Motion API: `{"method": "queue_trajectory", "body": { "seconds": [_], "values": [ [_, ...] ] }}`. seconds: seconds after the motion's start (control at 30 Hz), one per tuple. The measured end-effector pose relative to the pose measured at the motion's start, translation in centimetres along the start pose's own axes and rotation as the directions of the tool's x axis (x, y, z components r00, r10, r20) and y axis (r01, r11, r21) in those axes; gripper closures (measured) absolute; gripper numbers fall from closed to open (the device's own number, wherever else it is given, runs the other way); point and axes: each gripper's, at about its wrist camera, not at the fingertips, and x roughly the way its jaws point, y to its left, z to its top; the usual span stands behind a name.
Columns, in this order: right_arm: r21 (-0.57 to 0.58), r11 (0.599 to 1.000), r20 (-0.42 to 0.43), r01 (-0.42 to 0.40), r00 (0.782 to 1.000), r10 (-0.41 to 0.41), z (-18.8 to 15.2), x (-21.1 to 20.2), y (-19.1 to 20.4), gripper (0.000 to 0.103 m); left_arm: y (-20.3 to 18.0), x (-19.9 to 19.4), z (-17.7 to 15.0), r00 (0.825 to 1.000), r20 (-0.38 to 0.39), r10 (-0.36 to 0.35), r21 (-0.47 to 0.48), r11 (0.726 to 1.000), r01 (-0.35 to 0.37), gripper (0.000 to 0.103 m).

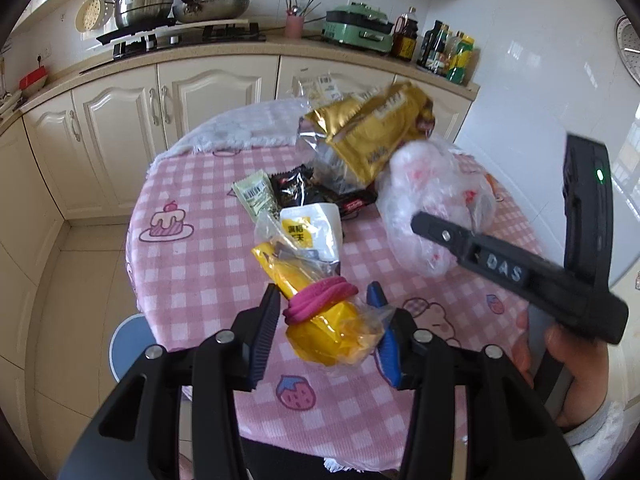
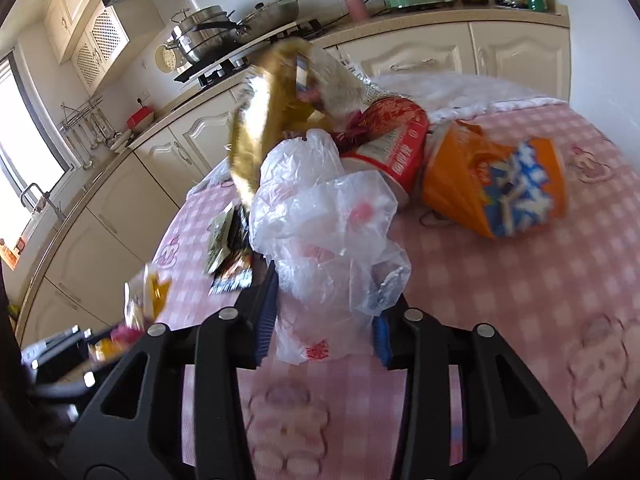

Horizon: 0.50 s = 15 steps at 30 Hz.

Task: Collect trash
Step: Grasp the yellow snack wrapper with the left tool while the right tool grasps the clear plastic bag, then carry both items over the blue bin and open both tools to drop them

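Grippers first, since they sit nearest my cameras. My left gripper (image 1: 324, 320) stands about half open around a yellow wrapper (image 1: 320, 332) bound with a pink band (image 1: 320, 298); the wrapper sits between the pads and seems lifted just clear of the tablecloth (image 1: 192, 280), so I judge it pinched, though the right pad's contact is partly hidden by clear film. My right gripper (image 2: 324, 312) is narrowed on the lower folds of a thin clear plastic bag (image 2: 324, 232), its pads pressing the film from both sides.

I read this as the pickup step: one piece of trash in each gripper, nothing yet dropped anywhere. Next, I think, the bag needs its mouth opened or raised so the yellow wrapper can go in; a single-layer grip may slip, so I would lift slowly.

Just beyond the left gripper lie a white packet (image 1: 316, 228), a small green sachet (image 1: 256, 196) and a black wrapper (image 1: 320, 192). Behind the bag rest a red instant-noodle cup (image 2: 392, 148), an orange snack bag (image 2: 500, 184) and, farthest, a gold foil bag (image 1: 372, 132).
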Motion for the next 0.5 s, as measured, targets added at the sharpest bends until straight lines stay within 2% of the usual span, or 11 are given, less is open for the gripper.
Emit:
{"method": "queue_trajectory", "body": {
  "seconds": [0.1, 0.17, 0.23, 0.37, 0.5],
  "values": [
    [-0.036, 0.997, 0.069, 0.073, 0.995, -0.07, -1.0, -2.9, 1.0, 0.065, 0.2, -1.7, -0.3, 0.999, 0.035, -0.014, -0.001, 1.0, 0.015, 0.059],
    [-0.071, 0.989, 0.131, 0.129, 0.984, -0.119, -1.3, -4.6, 2.2, 0.065, 0.8, -2.9, -0.5, 0.998, 0.064, -0.022, -0.008, 1.0, 0.023, 0.059],
    [-0.111, 0.983, 0.178, 0.143, 0.976, -0.122, -1.4, -6.0, 4.0, 0.065, 1.7, -4.1, -0.7, 0.996, 0.092, -0.021, -0.02, 1.0, 0.023, 0.059],
    [-0.229, 0.972, 0.175, 0.054, 0.985, -0.013, -1.4, -5.3, 9.8, 0.065, 5.1, -6.3, -1.4, 0.989, 0.137, 0.045, -0.069, 0.997, -0.036, 0.059],
    [-0.334, 0.94, 0.08, -0.072, 0.991, 0.104, -2.3, -1.0, 16.2, 0.065, 11.1, -7.7, -3.0, 0.982, 0.128, 0.137, -0.172, 0.979, -0.114, 0.059]
  ]
}}
